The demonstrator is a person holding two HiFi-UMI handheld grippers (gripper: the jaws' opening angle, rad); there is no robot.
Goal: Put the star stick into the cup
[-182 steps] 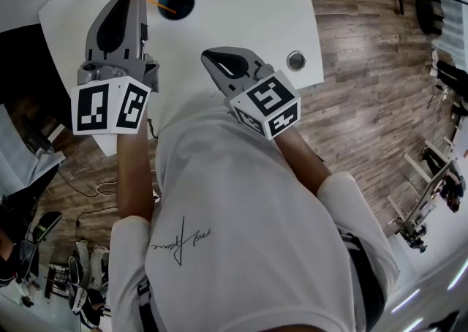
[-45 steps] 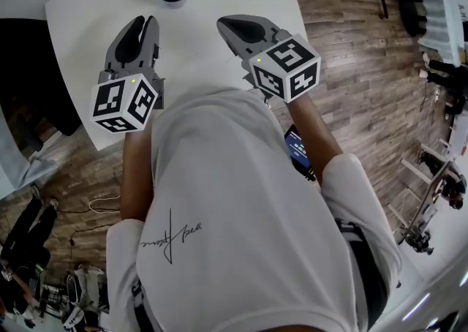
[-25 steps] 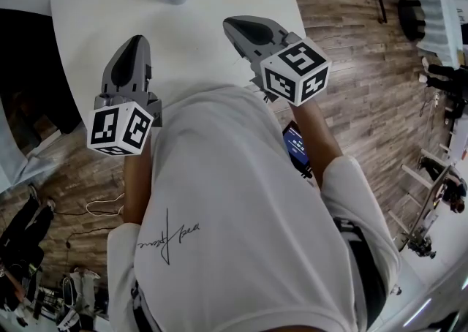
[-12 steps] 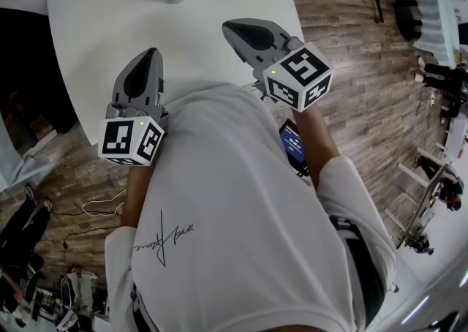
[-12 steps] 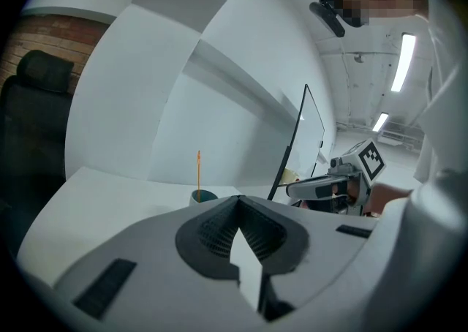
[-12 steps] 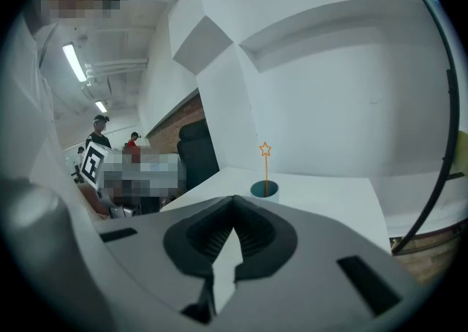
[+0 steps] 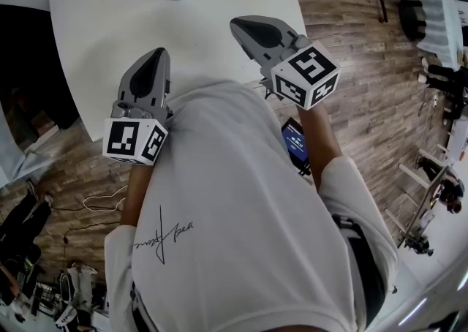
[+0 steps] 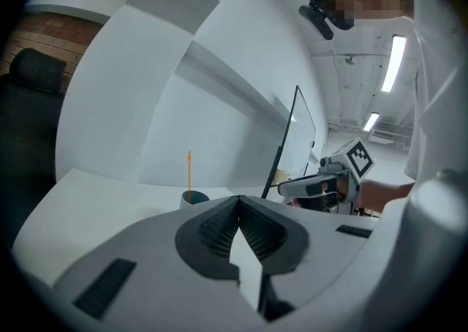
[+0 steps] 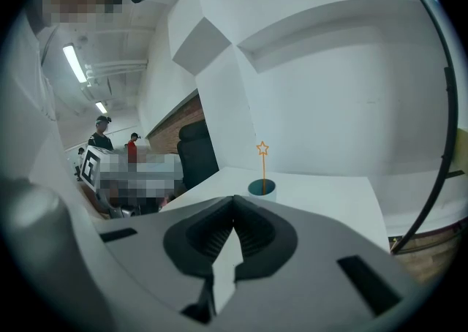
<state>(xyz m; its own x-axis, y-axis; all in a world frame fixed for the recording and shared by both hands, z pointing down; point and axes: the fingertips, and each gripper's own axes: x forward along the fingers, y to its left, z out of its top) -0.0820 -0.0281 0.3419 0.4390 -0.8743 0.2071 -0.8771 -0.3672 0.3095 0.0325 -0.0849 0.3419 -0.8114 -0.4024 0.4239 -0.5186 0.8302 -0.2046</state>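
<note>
Right gripper view, thin orange star stick (image 9: 263,168) (upright), round teal cup (image 9: 261,189)

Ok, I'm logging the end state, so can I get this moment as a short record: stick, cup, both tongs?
star stick: upright in the cup, star on top
cup: far end of the white table, apart from both tongs
left tongs: shut, empty
right tongs: shut, empty
task: looks done

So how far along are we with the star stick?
Done: the star stick stands upright in the cup. In hand: nothing; the left gripper and right gripper are both shut and empty, well short of the cup. Left: nothing visible.
</note>
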